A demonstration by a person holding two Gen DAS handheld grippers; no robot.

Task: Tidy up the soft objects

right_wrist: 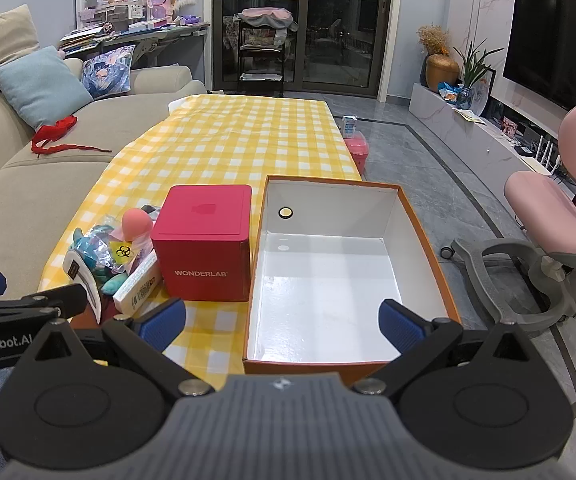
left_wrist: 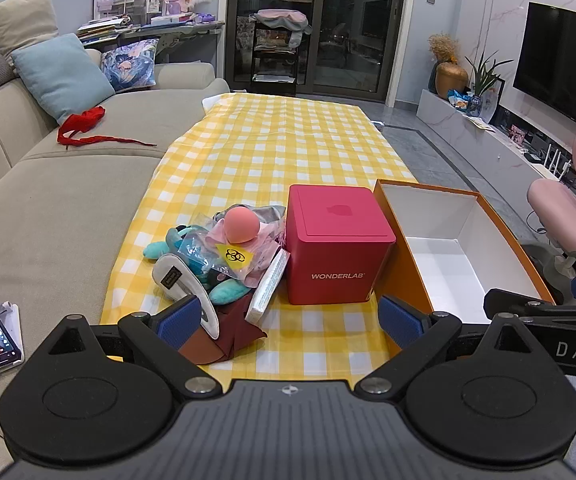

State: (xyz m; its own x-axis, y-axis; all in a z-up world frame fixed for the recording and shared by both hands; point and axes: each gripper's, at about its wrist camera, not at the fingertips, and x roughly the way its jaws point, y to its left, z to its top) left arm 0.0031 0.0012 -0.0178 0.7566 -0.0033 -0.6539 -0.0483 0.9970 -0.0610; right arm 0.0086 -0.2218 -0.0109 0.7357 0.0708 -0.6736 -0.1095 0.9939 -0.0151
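Orange box (right_wrist: pixel 424 236) bare inside | red box (right_wrist: pixel 203 248) lidded | soft pile (left_wrist: pixel 215 256) outside

Your left gripper (left_wrist: pixel 290 318) has its blue-padded fingers (left_wrist: pixel 179 318) spread wide, pointing toward 12 o'clock, gripping nothing. Your right gripper (right_wrist: pixel 281 322) is likewise spread, holding nothing, level alongside; its tip shows at the left view's 3 o'clock edge.

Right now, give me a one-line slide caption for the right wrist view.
Open right gripper hovers over the empty orange box, red WONDERLAB box and soft-item pile to its left on the checked cloth.
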